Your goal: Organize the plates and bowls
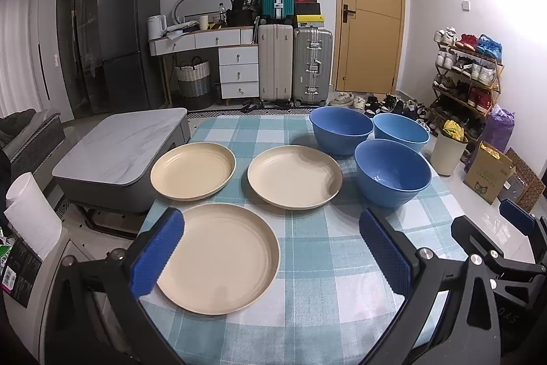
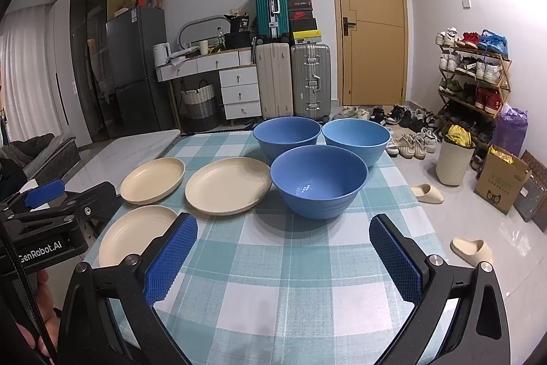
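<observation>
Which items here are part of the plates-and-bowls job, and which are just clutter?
Job: three cream plates; three blue bowls.
Clutter: suitcases, shoe rack, bin, slippers.

Three cream plates point(image 1: 218, 259) lie flat and apart, left; three blue bowls point(image 2: 319, 182) stand upright, clustered right, on the checked tabletop point(image 2: 273, 279).

Even indoor light falls from above, throwing soft shadows beside the bowls point(image 2: 318, 180) and glare on the floor point(image 2: 506, 238) (fisheye bending and dark vignetting crowd the corners), with focus fairly sharp throughout.
</observation>
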